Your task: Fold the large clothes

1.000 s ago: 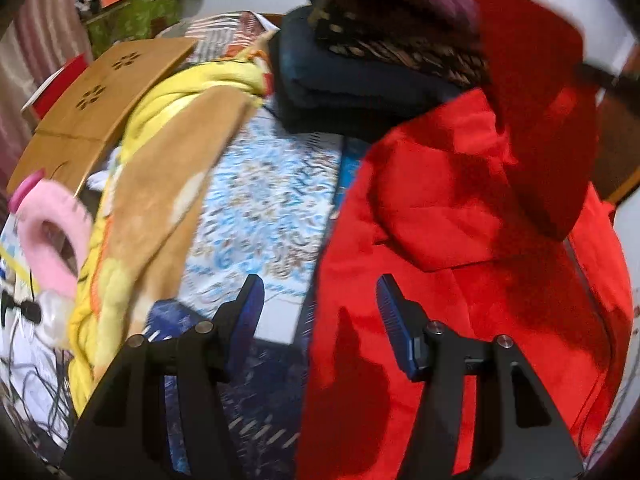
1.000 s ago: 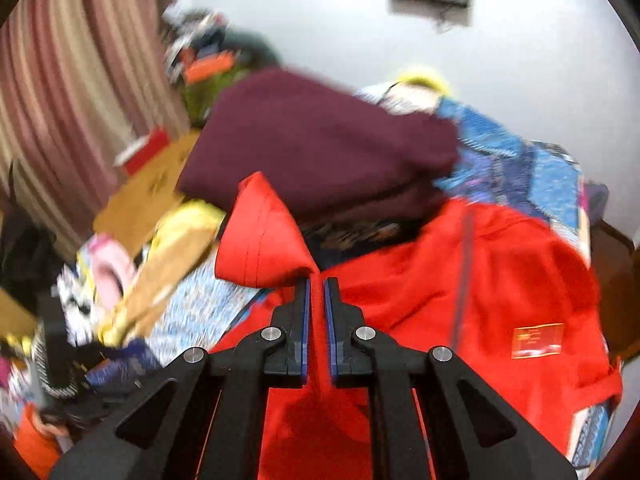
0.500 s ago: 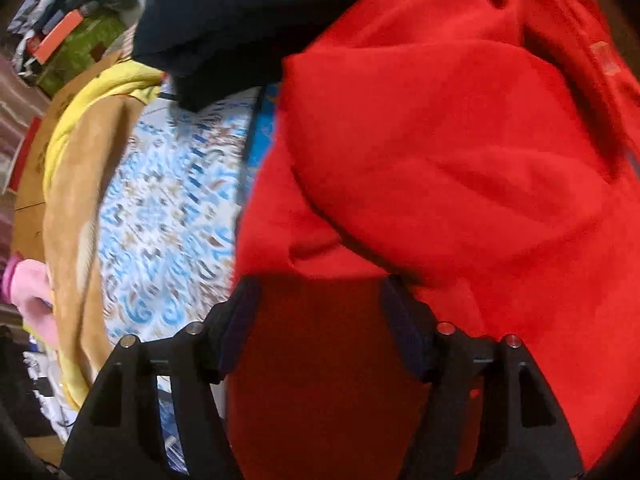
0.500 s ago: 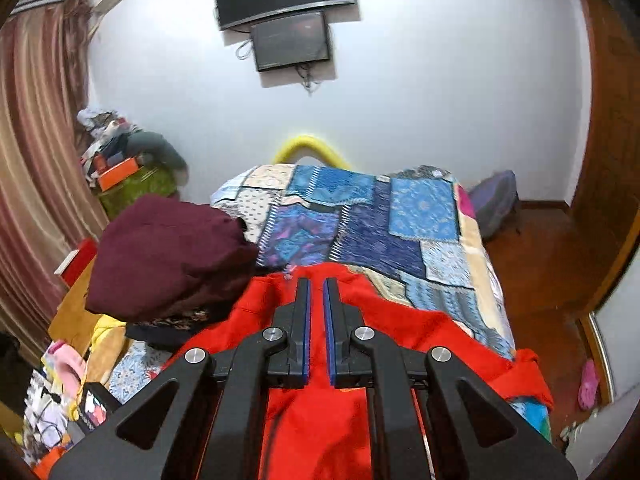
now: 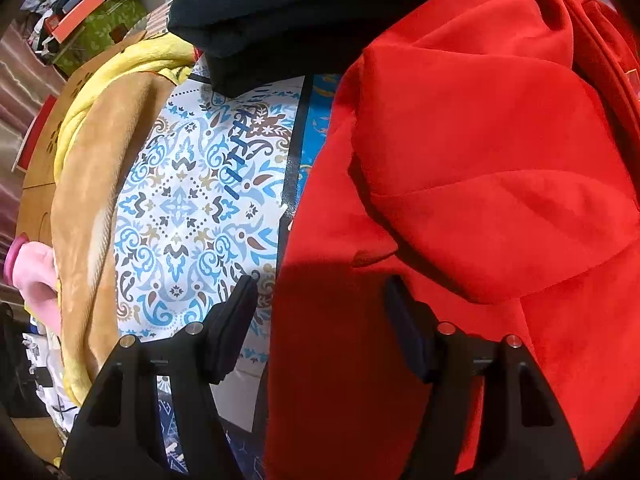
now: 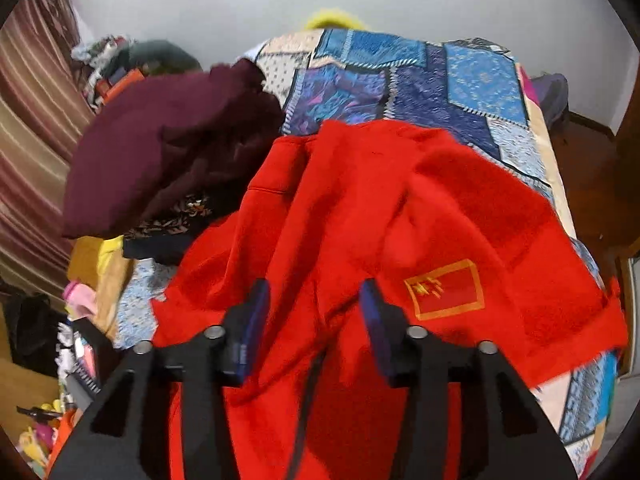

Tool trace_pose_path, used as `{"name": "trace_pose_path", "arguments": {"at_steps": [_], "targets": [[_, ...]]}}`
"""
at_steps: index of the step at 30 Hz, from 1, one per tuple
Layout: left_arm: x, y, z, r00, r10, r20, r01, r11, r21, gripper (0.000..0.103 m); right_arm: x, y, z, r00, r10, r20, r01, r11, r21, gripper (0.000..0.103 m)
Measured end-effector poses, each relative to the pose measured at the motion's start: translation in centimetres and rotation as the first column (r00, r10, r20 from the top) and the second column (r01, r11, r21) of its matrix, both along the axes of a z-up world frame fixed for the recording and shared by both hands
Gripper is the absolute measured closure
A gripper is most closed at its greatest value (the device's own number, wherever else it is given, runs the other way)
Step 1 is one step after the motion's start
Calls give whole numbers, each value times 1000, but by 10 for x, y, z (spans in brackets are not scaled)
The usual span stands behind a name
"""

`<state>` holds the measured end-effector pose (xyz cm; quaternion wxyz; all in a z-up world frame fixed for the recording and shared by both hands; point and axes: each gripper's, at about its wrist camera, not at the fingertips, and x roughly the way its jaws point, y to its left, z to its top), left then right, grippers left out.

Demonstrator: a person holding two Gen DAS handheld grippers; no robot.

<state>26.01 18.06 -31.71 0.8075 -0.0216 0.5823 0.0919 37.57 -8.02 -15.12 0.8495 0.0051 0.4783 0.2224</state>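
- Left wrist view: the left tool [image 5: 320, 300] hangs steeply over the bed with its jaws standing wide and nothing pinched between them. The left edge of the bright red fleece garment [image 5: 480, 184] lies under the gap; the pads do not press on it.
- The red garment lies rumpled on the blue-and-white patterned bedspread [image 5: 192, 208] and fills the right of this view. A folded dark navy cloth [image 5: 280, 12] sits beyond it, and a yellow and tan plush blanket [image 5: 92, 168] runs along the left.
- Right wrist view: the right tool [image 6: 314, 316] has its jaws opening. Red fabric lies below the gap, with no pad gripping it.
- Here the garment spreads over the patchwork quilt in blue tones [image 6: 440, 80], an orange-outlined rectangular patch [image 6: 446, 290] just right of the tool. A heap of maroon cloth [image 6: 160, 140] sits at its left.
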Motion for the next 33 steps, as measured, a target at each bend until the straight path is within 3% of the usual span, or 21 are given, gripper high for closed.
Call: {"name": "trace_pose_path", "arguments": {"at_steps": [5, 10, 12, 13, 14, 17, 21, 26, 28, 29, 31, 33], "targets": [[14, 13, -4, 1000, 2, 8, -2, 1000, -16, 38, 37, 29, -24, 998, -17, -55, 15, 999, -42, 57], [31, 17, -7, 1000, 12, 28, -11, 999, -36, 31, 71, 40, -53, 992, -126, -24, 121, 982, -142, 57], [37, 14, -7, 999, -1, 36, 2, 1000, -21, 30, 78, 33, -55, 987, -159, -17, 156, 982, -103, 74], [41, 11, -7, 999, -17, 45, 17, 1000, -8, 30, 80, 28, -55, 985, -171, -19, 168, 982, -88, 95], [43, 10, -7, 998, -27, 50, 27, 1000, 1, 30, 80, 26, -53, 985, -173, -23, 171, 982, -82, 98], [56, 7, -7, 997, -38, 63, 36, 999, 31, 30, 66, 22, -29, 986, -157, 56, 160, 985, -70, 99], [71, 21, -7, 996, 25, 86, -29, 999, 40, 29, 34, 10, 18, 976, -122, 181, 132, 990, -44, 100], [69, 54, 1, 980, 161, 114, -164, 986, 12, 28, -7, -43, 86, 915, -200, 350, 189, 980, 67, 100], [65, 76, 9, 958, 250, 143, -257, 966, 35, 28, -23, -66, 105, 887, -237, 395, 214, 971, 103, 100], [64, 83, 11, 951, 273, 148, -279, 960, 23, 28, -25, -70, 111, 878, -249, 409, 224, 969, 109, 100], [59, 107, 12, 935, 328, 138, -320, 944, -79, 28, -35, -88, 119, 861, -271, 431, 248, 962, 110, 100], [56, 121, 13, 925, 359, 125, -341, 929, -147, 28, -35, -95, 114, 884, -252, 395, 236, 968, 90, 100]]}}
